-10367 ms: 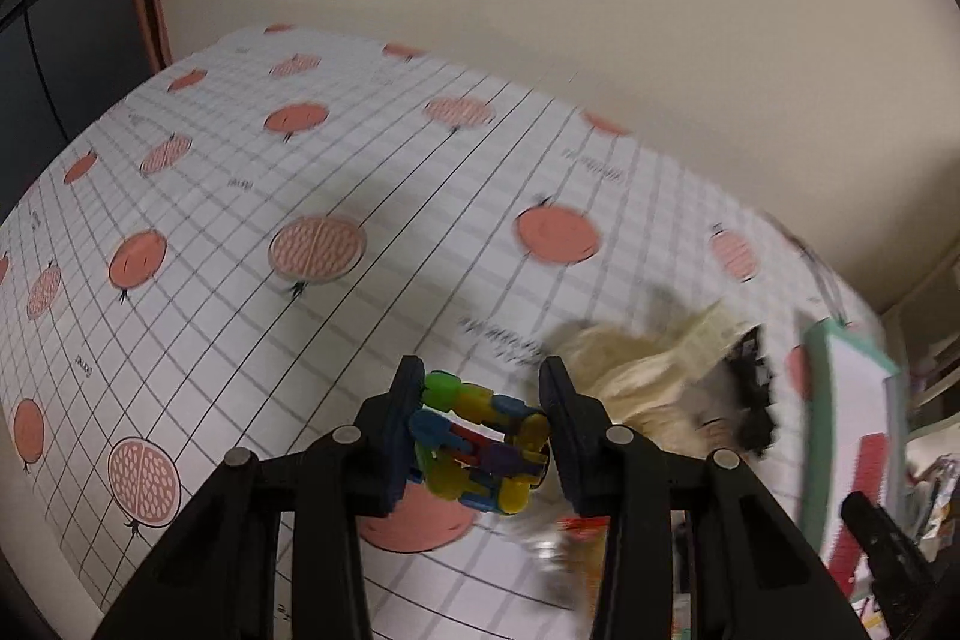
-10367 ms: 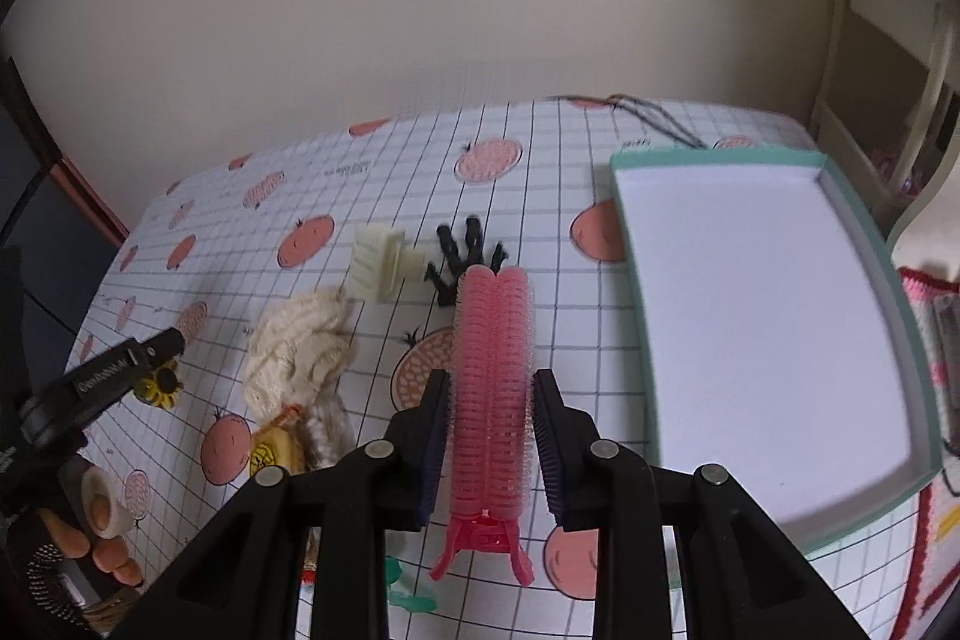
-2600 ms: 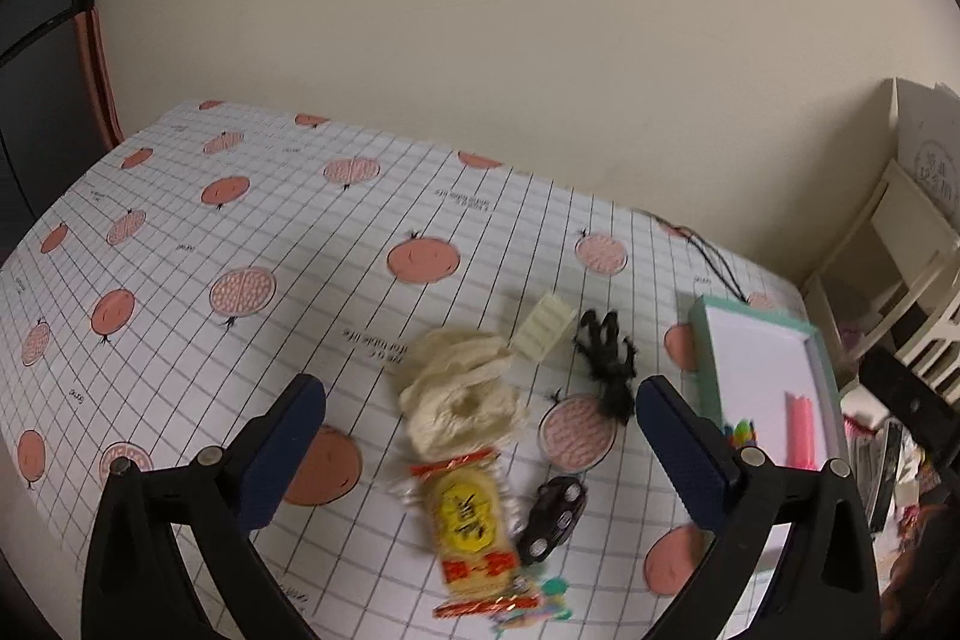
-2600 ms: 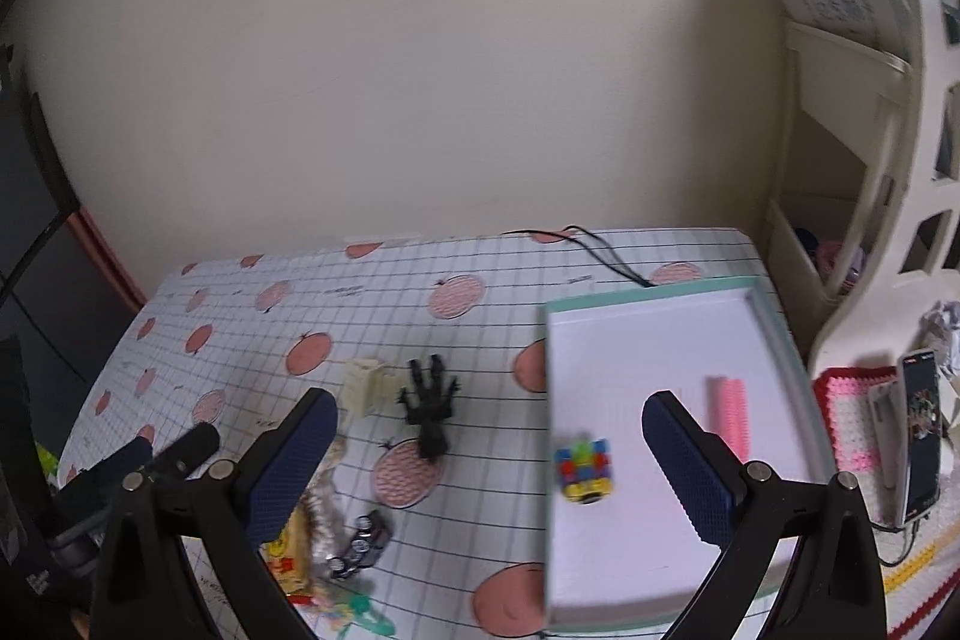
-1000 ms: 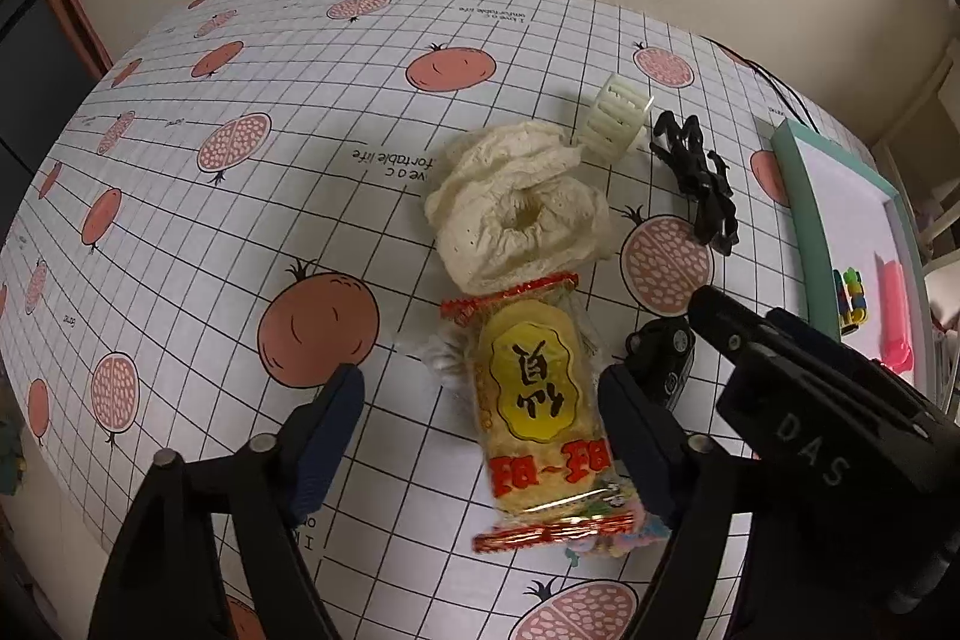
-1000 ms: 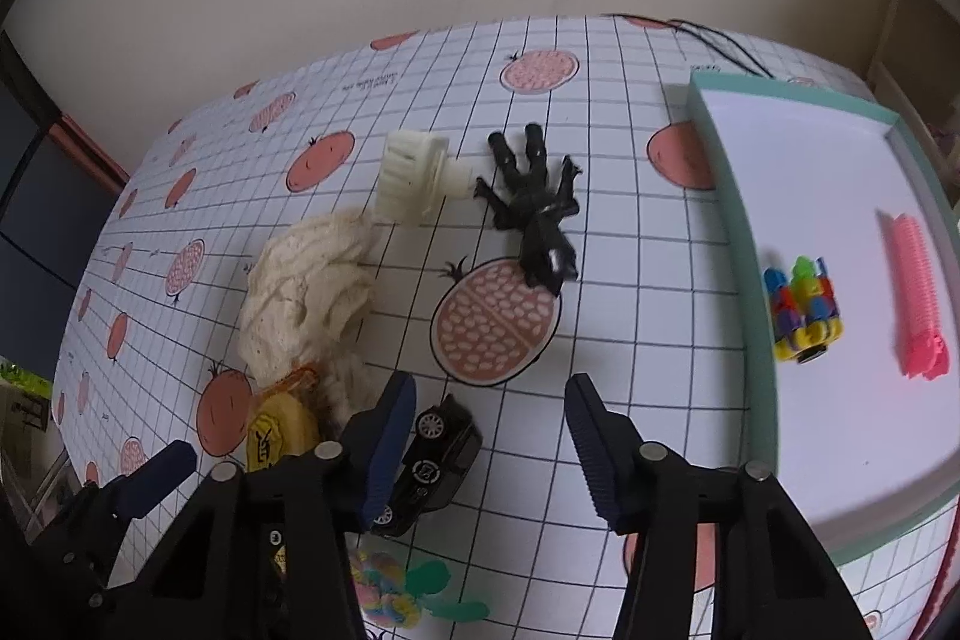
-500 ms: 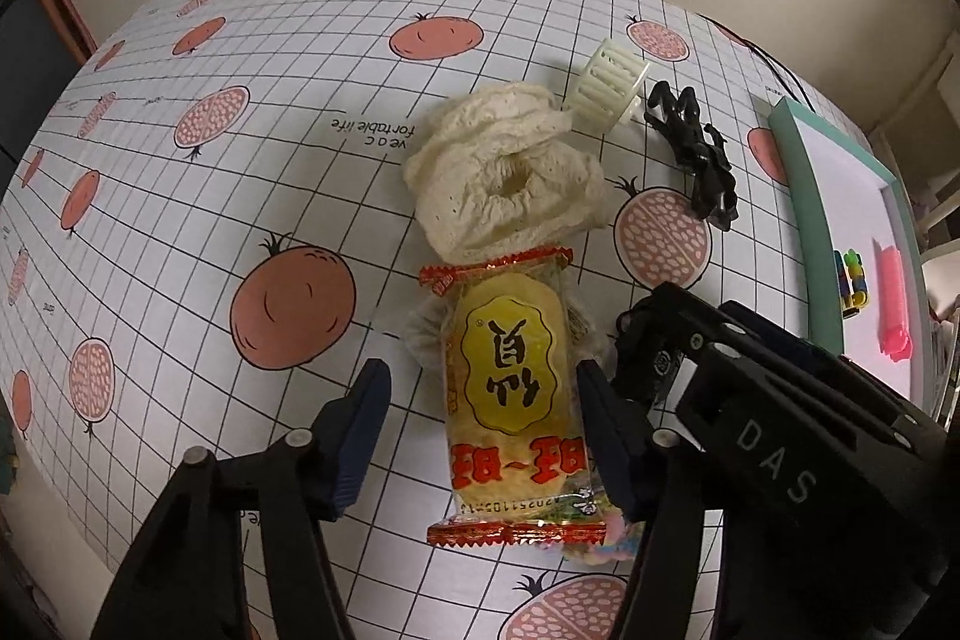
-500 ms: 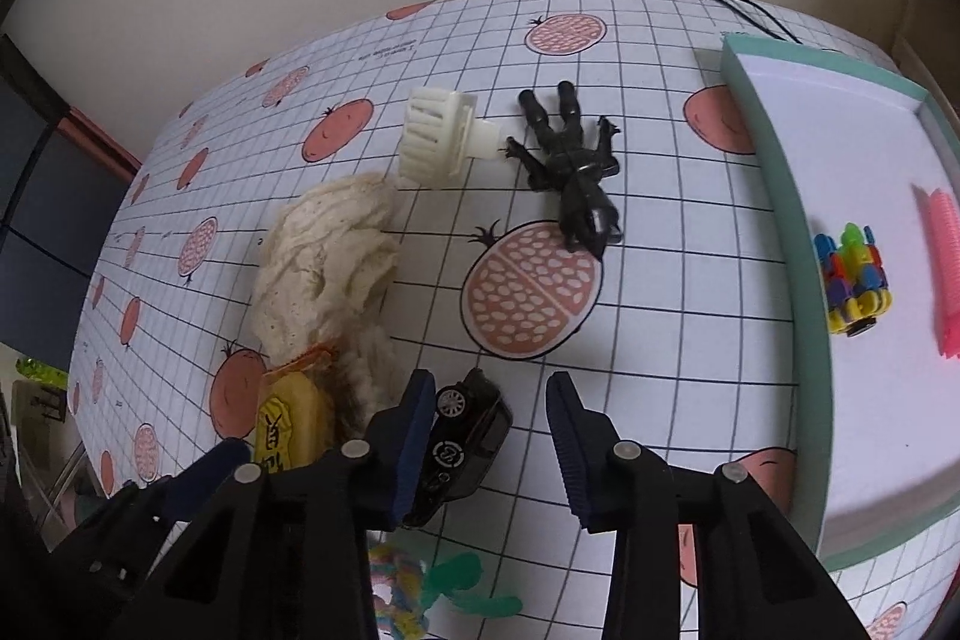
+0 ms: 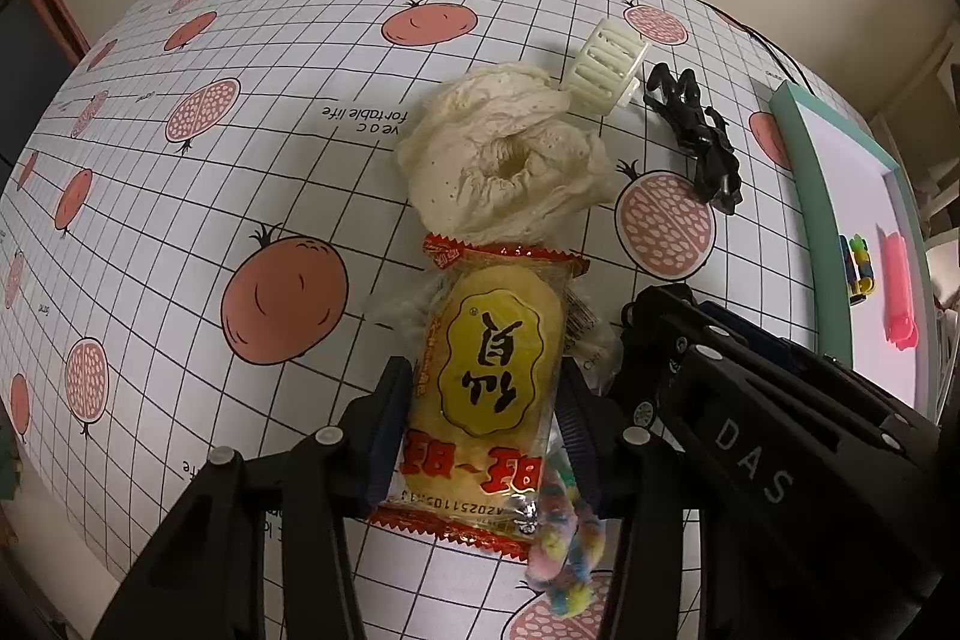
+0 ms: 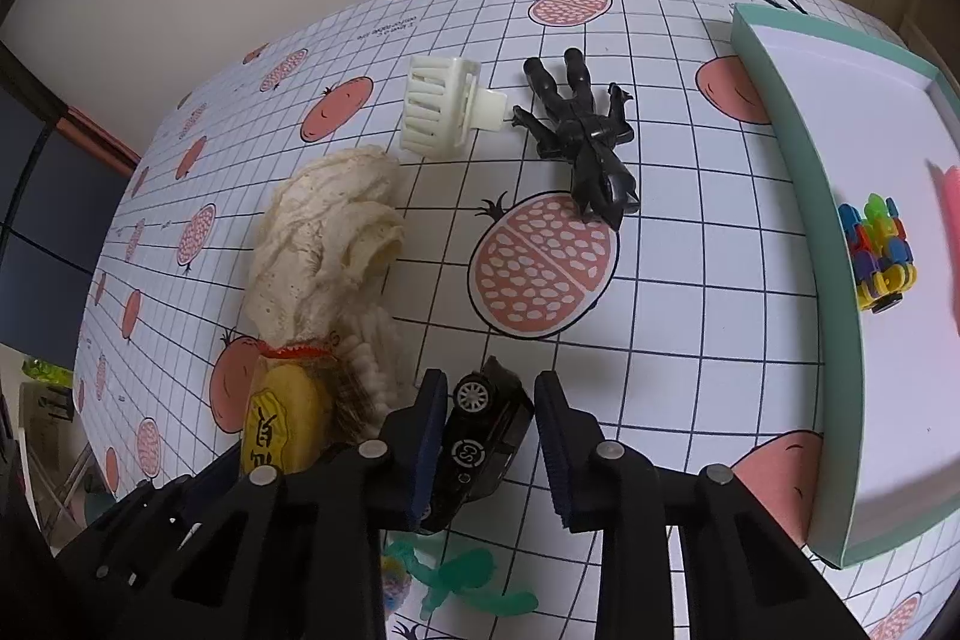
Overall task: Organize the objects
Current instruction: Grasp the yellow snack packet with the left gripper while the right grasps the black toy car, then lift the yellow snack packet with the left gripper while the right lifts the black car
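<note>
With the left gripper (image 9: 480, 436) pinching the snack packet (image 9: 489, 370) beside the cream cloth (image 9: 504, 160), and the right gripper (image 10: 489, 445) half-open astride the toy car (image 10: 480, 436), the packet risked dragging the cloth.

Glossy foil snack packet (image 9: 489, 370), crinkled matt cloth (image 9: 504, 160), shiny plastic toy car (image 10: 480, 436)
</note>
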### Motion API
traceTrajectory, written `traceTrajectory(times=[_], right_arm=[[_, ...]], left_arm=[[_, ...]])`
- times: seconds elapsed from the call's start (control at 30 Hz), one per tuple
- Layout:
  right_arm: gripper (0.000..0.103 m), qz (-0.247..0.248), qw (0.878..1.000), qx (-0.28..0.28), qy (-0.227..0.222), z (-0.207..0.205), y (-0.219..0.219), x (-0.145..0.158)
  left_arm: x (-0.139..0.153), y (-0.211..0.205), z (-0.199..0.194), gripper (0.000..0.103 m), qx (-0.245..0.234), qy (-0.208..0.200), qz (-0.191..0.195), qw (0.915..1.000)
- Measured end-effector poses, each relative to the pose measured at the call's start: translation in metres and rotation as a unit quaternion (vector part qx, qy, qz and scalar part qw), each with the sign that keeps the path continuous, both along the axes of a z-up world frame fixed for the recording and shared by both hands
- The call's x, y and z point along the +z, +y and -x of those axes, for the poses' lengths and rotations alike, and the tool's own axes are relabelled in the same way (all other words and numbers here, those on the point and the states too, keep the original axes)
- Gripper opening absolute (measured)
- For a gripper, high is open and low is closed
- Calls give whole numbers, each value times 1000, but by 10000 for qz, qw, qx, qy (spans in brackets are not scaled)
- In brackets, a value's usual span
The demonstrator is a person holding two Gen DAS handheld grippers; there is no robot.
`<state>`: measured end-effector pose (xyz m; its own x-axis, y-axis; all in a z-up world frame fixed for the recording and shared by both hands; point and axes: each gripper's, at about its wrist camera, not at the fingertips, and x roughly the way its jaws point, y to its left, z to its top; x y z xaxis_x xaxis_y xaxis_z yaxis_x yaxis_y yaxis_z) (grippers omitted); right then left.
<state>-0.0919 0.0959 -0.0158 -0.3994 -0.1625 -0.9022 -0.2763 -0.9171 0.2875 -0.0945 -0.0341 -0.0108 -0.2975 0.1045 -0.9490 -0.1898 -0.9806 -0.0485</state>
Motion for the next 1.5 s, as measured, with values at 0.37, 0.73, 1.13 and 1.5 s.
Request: traceTrajectory(times=[0.37, 0.73, 1.13, 1.5], right_arm=[[32, 98, 9999, -36, 23, -3, 5, -1], [30, 90, 9999, -49, 118, -6, 7, 6], [30, 50, 9994, -127, 330, -5, 13, 21], [29, -4, 9982, -178, 573, -5, 20, 41]], left_arm=[[0, 2, -1, 42, -86, 4, -37, 10000], [3, 0, 0, 40, -76, -45, -217, 9997], [18, -7, 2, 40, 8, 123, -430, 9990], [31, -15, 4, 40, 114, 323, -580, 9977]])
